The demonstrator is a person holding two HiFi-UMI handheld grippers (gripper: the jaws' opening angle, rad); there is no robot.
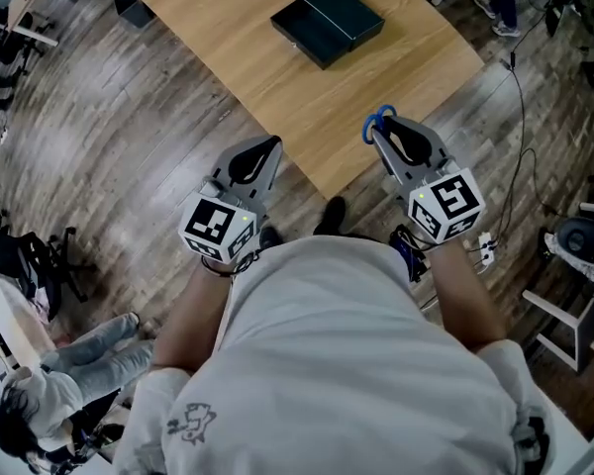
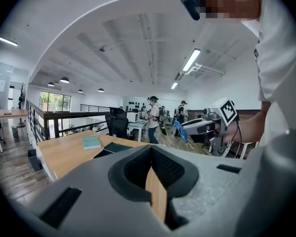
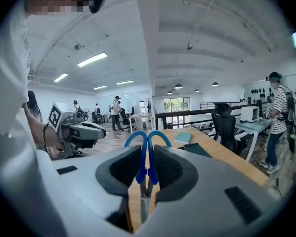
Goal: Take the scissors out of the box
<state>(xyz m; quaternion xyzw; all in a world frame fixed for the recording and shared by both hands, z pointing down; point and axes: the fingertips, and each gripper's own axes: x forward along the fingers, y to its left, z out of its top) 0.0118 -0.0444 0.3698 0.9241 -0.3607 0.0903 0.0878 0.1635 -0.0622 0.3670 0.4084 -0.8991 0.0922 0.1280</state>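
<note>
the left gripper (image 1: pixel 268 147) hangs just off the worktop's (image 1: pixel 228 28) near edge with its jaws closed on nothing, the dark box (image 1: pixel 327 23) sits far back on it, and the right gripper's (image 1: pixel 381 137) jaws clamp the blue-handled scissors (image 3: pixel 140 174), well clear of the box.

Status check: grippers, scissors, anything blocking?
Left gripper shut, empty. Right gripper shut on scissors, blue handles forward. Box open on table ahead. Nothing blocking.

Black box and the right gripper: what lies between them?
Just bare wooden table between black box and right gripper, as the head view shows.
</note>
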